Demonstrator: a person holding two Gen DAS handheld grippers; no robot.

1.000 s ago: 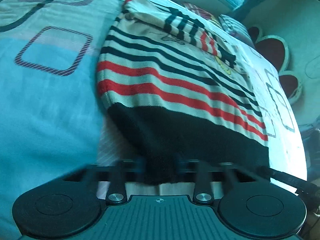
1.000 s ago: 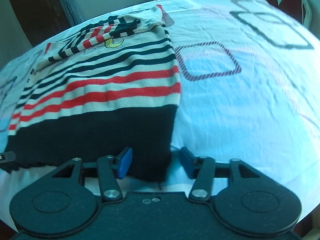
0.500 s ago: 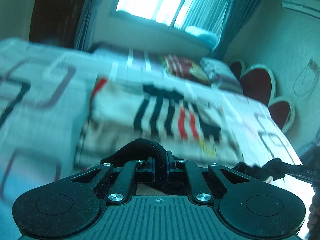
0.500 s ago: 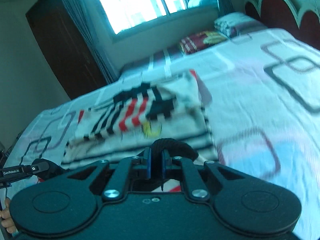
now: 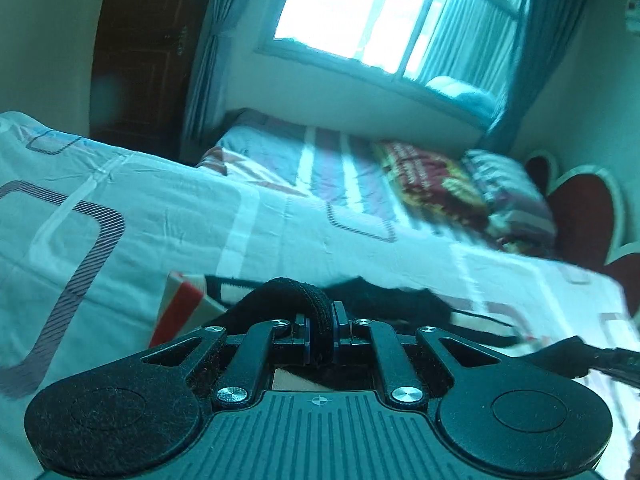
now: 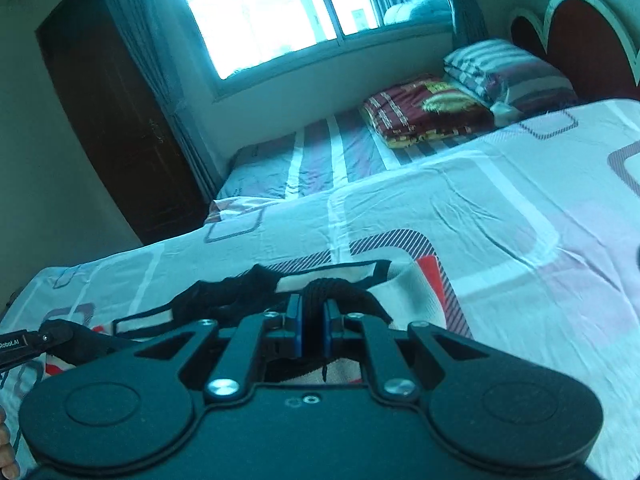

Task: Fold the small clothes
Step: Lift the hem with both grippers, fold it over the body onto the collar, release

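Note:
A small striped sweater (image 5: 188, 300) in cream, red and black lies on the bed, doubled over so its black hem (image 5: 380, 296) sits at the far end. My left gripper (image 5: 320, 330) is shut on a bunch of that black hem. In the right wrist view the same sweater (image 6: 416, 280) shows below my right gripper (image 6: 314, 326), which is shut on the hem's other corner (image 6: 340, 286). The left gripper's tip (image 6: 24, 344) shows at the left edge, also clamping black fabric. Most of the sweater is hidden under the gripper bodies.
The bed sheet (image 6: 500, 216) is pale with square outlines. Behind it lies a striped mattress (image 6: 320, 152) with a folded red blanket (image 6: 424, 110) and a striped pillow (image 6: 508, 72). A window (image 6: 264, 12), curtains, a dark door (image 6: 108, 104) and a red headboard (image 6: 580, 40) stand beyond.
Both grippers, shut on the black hem, have carried it up and away over the sweater's body toward the neck end. The right one closed on it early in this span.

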